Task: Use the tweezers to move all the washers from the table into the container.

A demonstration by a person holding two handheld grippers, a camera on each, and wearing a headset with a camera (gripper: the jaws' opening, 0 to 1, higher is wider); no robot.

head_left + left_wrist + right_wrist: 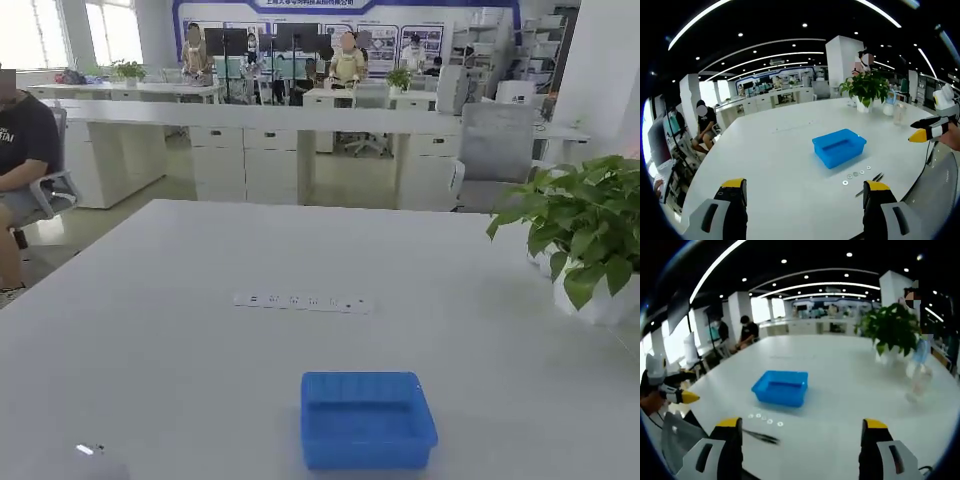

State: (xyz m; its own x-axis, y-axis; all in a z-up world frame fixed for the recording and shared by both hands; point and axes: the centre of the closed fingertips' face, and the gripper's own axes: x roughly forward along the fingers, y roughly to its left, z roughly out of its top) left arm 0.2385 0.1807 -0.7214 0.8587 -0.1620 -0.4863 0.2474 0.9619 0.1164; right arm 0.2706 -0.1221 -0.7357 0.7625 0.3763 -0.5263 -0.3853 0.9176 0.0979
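On the white table (180, 340), a blue container (368, 418) sits toward the near edge, with a power strip (303, 301) farther back and a potted plant (585, 225) at the far right. A short row of washers (856, 174) lies just beside the container's near side, and the tweezers (870, 183) rest close by, nearer still. The left gripper (804, 186) has its jaws wide apart and empty. The right gripper (800, 423) is likewise spread, holding nothing.
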